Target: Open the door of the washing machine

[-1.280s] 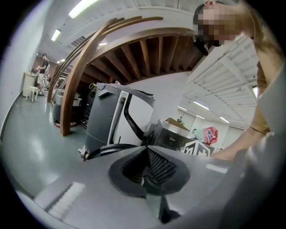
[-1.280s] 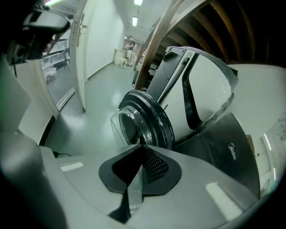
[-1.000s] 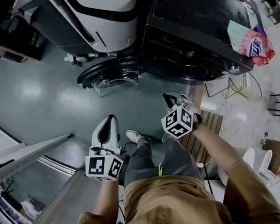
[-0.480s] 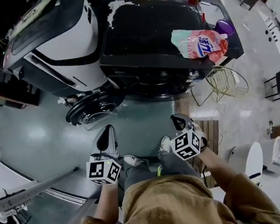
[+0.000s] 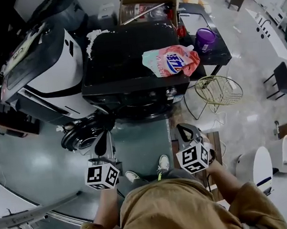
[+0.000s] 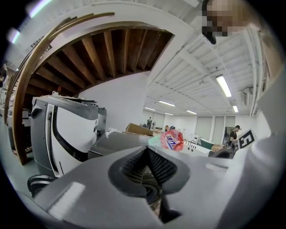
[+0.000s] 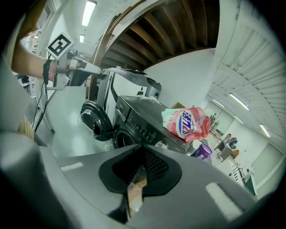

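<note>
Both grippers have pulled back and up from the washing machine point(image 5: 128, 58) over the last second, and the person has stepped away with them, so the whole black top now shows where only its front edge did before. The door point(image 5: 83, 136) has stayed swung wide to the left of the front opening, resting close to the white machine point(image 5: 45, 80) beside it. By my reckoning the job is done, which is why neither tool reaches for anything.

The left gripper point(image 5: 103, 136) has its jaws pressed together with nothing between them, hovering just short of the open door. The right gripper point(image 5: 184, 131) is likewise closed and empty, held off the front right corner. A detergent pouch point(image 5: 171, 61) lies near the front right corner of the top, clear of the door's swing.

The drum opening sits in shadow under the front edge. From the right gripper view its lower part is covered by the gripper's own body, and the hinge cannot be made out. From the left gripper view only a sliver of the door shows at the lower left
</note>
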{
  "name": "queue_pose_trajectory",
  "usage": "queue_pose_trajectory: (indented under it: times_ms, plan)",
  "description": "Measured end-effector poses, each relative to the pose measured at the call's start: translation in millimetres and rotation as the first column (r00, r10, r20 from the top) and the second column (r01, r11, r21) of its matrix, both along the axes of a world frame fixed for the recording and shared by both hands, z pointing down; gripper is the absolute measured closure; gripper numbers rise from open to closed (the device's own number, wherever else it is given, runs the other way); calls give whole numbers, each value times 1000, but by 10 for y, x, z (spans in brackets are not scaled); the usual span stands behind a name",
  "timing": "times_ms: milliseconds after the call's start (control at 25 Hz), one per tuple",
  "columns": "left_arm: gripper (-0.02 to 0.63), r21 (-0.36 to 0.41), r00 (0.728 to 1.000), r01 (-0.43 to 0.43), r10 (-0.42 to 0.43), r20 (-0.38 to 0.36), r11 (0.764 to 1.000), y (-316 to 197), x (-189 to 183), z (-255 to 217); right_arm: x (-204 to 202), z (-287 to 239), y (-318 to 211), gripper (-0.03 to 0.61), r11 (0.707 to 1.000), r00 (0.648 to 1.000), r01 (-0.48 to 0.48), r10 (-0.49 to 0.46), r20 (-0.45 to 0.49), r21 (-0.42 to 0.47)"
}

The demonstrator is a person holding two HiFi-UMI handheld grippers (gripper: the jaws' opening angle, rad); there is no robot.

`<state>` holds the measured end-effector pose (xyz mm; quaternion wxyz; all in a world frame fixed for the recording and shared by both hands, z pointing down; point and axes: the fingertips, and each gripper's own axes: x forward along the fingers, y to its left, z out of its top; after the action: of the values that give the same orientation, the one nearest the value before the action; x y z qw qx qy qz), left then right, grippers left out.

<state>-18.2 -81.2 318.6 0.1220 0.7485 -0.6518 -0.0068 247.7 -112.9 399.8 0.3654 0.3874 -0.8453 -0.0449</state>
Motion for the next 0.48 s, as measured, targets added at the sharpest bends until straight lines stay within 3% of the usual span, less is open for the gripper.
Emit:
queue_pose_trajectory:
  times_ms: [480]
  plan:
    - [554, 49, 999, -48, 48, 4, 998, -73, 47, -280, 279, -790, 88, 574, 986, 996, -82, 76, 50, 145]
